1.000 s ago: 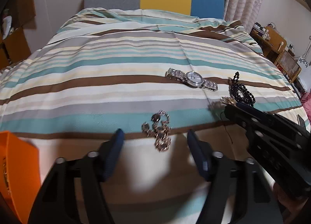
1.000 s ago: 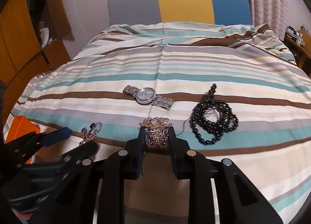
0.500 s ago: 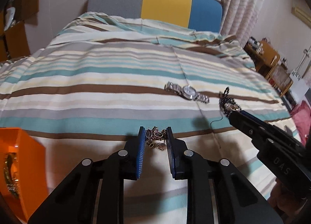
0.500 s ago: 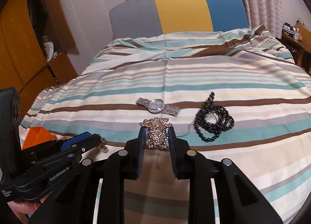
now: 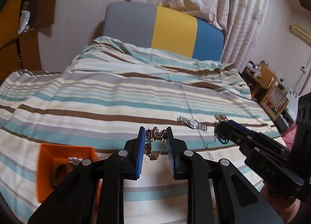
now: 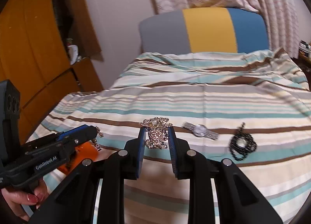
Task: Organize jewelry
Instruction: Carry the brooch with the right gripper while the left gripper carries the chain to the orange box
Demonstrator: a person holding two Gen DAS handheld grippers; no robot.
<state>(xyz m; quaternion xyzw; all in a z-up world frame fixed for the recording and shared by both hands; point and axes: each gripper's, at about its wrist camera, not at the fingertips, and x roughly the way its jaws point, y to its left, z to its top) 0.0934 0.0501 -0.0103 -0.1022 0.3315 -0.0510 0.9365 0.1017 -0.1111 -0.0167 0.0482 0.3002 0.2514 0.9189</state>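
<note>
My left gripper (image 5: 155,133) is shut on a bronze chain bracelet (image 5: 154,142) with dark oval stones, which dangles between the blue pads above the bed. My right gripper (image 6: 155,132) is shut on a sparkling rhinestone brooch (image 6: 156,133) lifted off the bedspread. An orange box (image 5: 64,162) sits on the bed at lower left, with a ring-like piece inside. A silver watch (image 6: 200,131) and a black bead necklace (image 6: 242,144) lie on the striped bedspread (image 6: 213,103). Each gripper shows in the other's view: the right gripper (image 5: 219,120), the left gripper (image 6: 97,132).
A grey, yellow and blue headboard (image 5: 165,29) and curtains (image 5: 223,4) stand behind the bed. Orange wooden cabinets (image 6: 29,49) line the left wall. A small cluttered side table (image 5: 266,86) stands at the right. A hand (image 6: 23,200) holds the left gripper's handle.
The left gripper closed on the bracelet and lifted it off the bed. Both grippers rose with their jewelry, and the views tilted up so the orange box shows more fully.
</note>
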